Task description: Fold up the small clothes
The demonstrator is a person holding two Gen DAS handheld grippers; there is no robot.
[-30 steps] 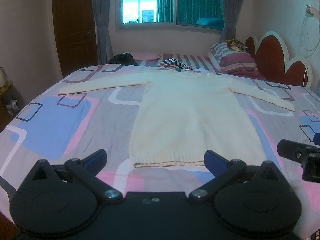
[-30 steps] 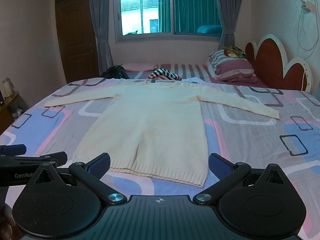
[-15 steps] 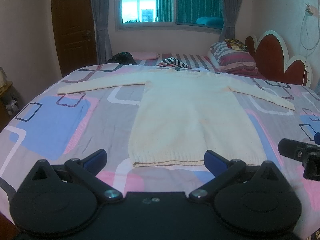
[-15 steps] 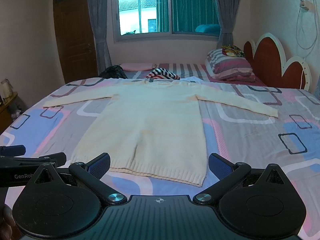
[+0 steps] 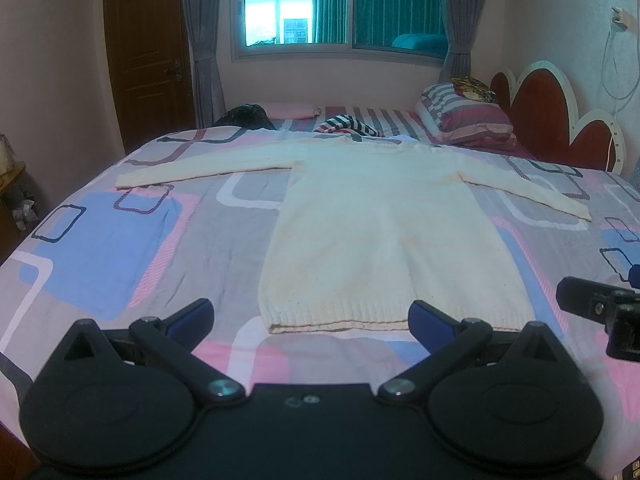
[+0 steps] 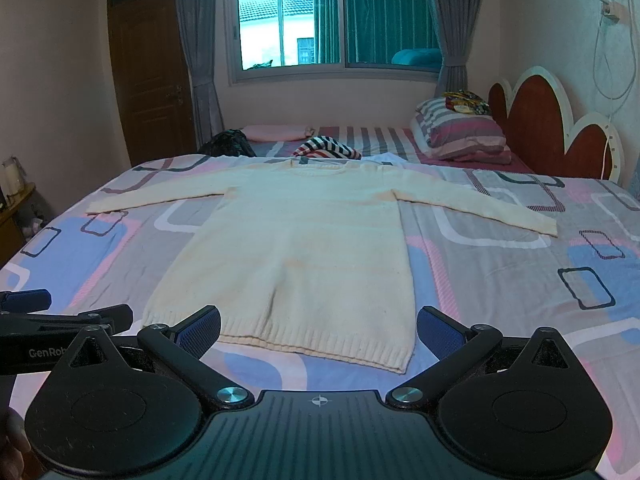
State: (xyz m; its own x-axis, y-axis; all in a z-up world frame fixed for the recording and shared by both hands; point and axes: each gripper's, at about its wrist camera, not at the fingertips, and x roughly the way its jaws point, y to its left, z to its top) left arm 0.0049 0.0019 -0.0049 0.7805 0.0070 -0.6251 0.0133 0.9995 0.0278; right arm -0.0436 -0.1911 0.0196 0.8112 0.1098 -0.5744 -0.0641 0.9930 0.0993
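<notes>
Sweater (image 5: 384,236) is laid flat on the bed (image 5: 120,248), sleeves spread left and right, hem nearest. Left gripper (image 5: 311,318) and right gripper (image 6: 318,327) are held before the hem, side by side. Pillows (image 6: 460,136) are stacked behind, at right.

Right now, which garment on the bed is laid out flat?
The cream knit sweater, sleeves spread on the patterned bedspread. The striped garment and dark garment behind it are bunched up.

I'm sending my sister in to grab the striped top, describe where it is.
On the bed, look past the cream sweater toward the window. The striped top lies crumpled just beyond the sweater's collar, the only bunched garment with dark, white and red stripes.
</notes>
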